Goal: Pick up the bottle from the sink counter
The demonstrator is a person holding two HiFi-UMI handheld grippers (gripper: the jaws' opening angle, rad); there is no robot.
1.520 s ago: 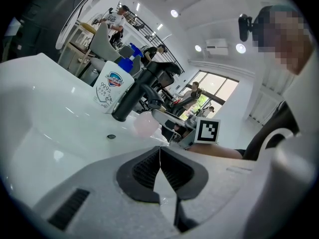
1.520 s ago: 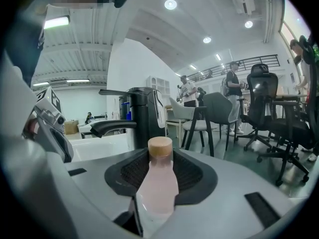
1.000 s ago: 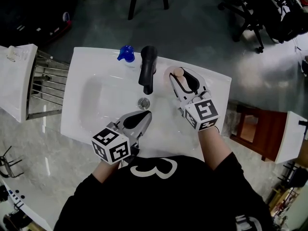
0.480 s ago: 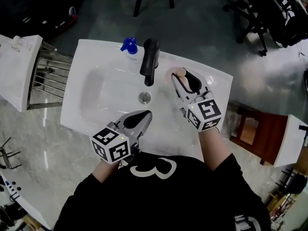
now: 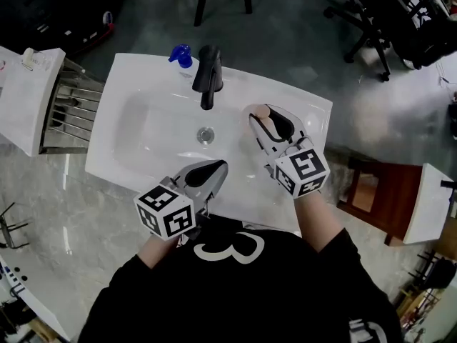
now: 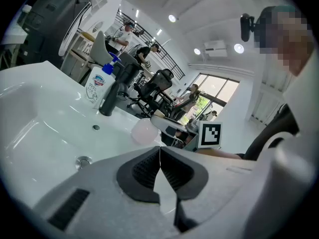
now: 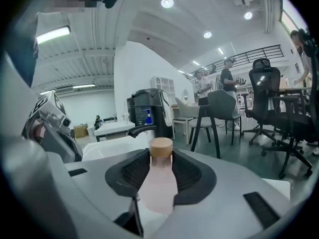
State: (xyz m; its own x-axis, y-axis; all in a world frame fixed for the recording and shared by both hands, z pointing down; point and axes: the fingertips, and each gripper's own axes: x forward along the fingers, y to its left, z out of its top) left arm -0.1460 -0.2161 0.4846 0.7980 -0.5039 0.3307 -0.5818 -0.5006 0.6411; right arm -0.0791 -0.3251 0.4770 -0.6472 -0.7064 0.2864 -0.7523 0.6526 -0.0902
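A pale pink bottle [image 5: 261, 111] with a tan cap stands on the white sink counter [image 5: 318, 120], right of the black faucet [image 5: 208, 81]. My right gripper [image 5: 269, 117] reaches over the counter and is shut on this bottle; in the right gripper view the bottle [image 7: 160, 178] fills the gap between the dark pads [image 7: 192, 176]. My left gripper [image 5: 213, 168] hovers over the basin's front rim, shut and empty, its pads [image 6: 174, 171] meeting in a thin line. From the left gripper view the pink bottle [image 6: 145, 132] shows ahead on the counter.
A white spray bottle with a blue top [image 5: 179, 54] stands left of the faucet at the counter's back edge. The basin [image 5: 153, 131] has a metal drain [image 5: 206, 134]. A metal rack [image 5: 68, 116] sits left of the sink. Chairs stand beyond the counter.
The head view has shifted slightly. Both grippers keep their places, the right one still around the pink bottle, the left one still shut over the basin's front.
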